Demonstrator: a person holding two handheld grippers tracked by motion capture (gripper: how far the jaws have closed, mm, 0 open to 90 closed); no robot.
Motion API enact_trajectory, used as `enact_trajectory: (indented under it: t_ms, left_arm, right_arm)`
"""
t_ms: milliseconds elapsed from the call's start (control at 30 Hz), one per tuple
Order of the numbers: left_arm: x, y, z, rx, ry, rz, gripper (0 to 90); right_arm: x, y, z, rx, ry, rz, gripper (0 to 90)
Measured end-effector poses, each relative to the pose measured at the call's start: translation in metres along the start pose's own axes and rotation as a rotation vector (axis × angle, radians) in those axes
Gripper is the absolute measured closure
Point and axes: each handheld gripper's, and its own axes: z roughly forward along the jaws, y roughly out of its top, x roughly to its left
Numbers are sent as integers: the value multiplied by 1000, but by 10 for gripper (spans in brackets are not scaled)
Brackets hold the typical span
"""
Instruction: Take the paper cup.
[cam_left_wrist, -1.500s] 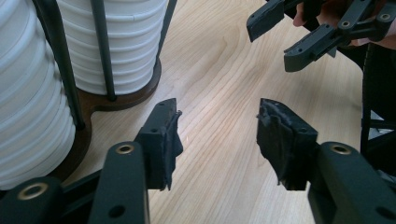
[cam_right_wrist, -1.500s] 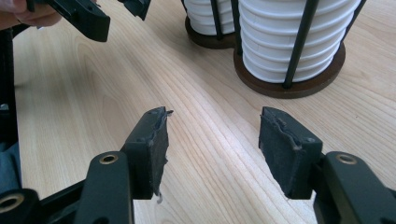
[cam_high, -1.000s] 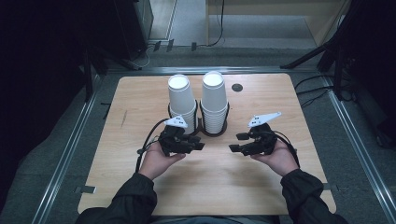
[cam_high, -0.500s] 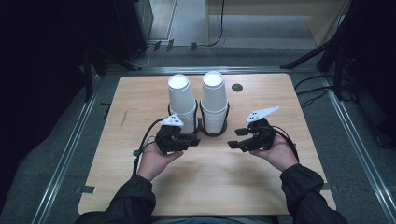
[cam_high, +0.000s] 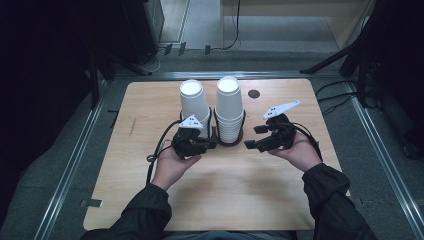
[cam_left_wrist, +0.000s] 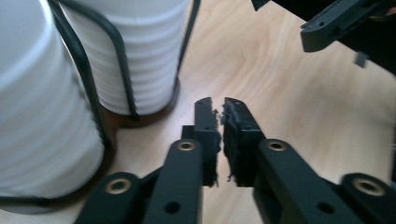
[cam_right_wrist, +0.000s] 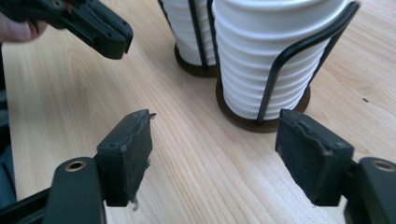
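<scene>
Two stacks of white paper cups stand side by side in black wire holders, the left stack (cam_high: 192, 100) (cam_left_wrist: 42, 116) and the right stack (cam_high: 229, 102) (cam_right_wrist: 266, 56). My left gripper (cam_high: 212, 144) (cam_left_wrist: 219, 105) hovers just in front of the left stack's base. Its jaws have just been closing and are shut with nothing between them. My right gripper (cam_high: 253, 137) (cam_right_wrist: 217, 126) sits to the right of the right stack's round brown base (cam_right_wrist: 261, 122). Its jaws have just been opening and stand open and empty, above bare wood.
The wooden table (cam_high: 225, 200) has free room in front of the holders. A small black round hole (cam_high: 254, 93) lies behind the right stack. Metal rails (cam_high: 75, 165) run along the table's sides. Cables (cam_high: 345, 100) and dark stands lie beyond the far right corner.
The right gripper's jaws have spread wider and the hand has lifted slightly. The left gripper's jaws have come together. The cup stacks have not moved.
</scene>
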Motion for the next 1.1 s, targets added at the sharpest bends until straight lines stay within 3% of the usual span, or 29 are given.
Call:
enact_trajectory:
  t_ms: [100, 267, 300, 400, 433, 567, 700, 867, 1000, 1100]
  left_arm:
    - [-1, 9, 3, -29, 25, -30, 885]
    - [-5, 19, 9, -34, 83, -31, 898]
    - [-11, 22, 11, -56, 142, 22, 899]
    - [-13, 25, 16, -52, 125, 6, 900]
    - [-11, 26, 20, -38, 116, -16, 900]
    - [-7, 27, 26, -41, 116, -57, 900]
    - [-4, 31, 29, -47, 132, -75, 900]
    - [-4, 34, 33, -36, 143, -62, 900]
    - [1, 36, 38, -29, 136, -102, 900]
    - [0, 38, 39, -39, 168, -101, 900]
  right_arm:
    - [-3, 6, -4, -20, 0, 9, 268]
    - [-5, 18, -8, -36, -9, 7, 250]
    - [-6, 25, -9, -44, -6, 12, 258]
    - [-7, 32, -12, -54, -4, -15, 286]
    - [-9, 39, -14, -72, 15, -16, 281]
    - [-12, 52, -15, -68, -3, -27, 257]
    - [-15, 64, -14, -67, -1, -23, 229]
    - [-20, 73, -11, -52, 7, -26, 229]
    - [-24, 81, -9, -43, -6, -36, 196]
    - [-26, 91, -8, -51, -11, -36, 156]
